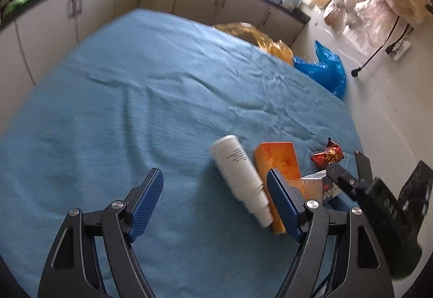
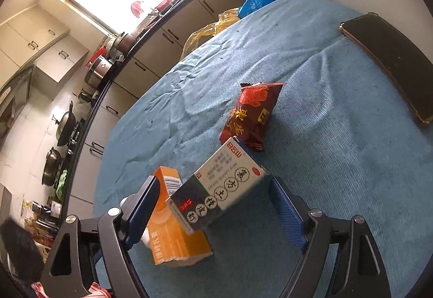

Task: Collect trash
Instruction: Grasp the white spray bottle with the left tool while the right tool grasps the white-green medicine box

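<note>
The left gripper has black metal arms with triangular cut-outs, round silver screws at the joints, and two flat fingers faced with ribbed dark-blue pads. The right gripper is built the same way: black linkage arms, silver screw heads, and blue textured pads on its fingers

A white plastic bottle lies on its side, touching an orange carton that also lies flat. A white-and-dark medicine box rests tilted on the carton's edge, and a crinkled dark-red snack packet sits just beyond it.
</note>
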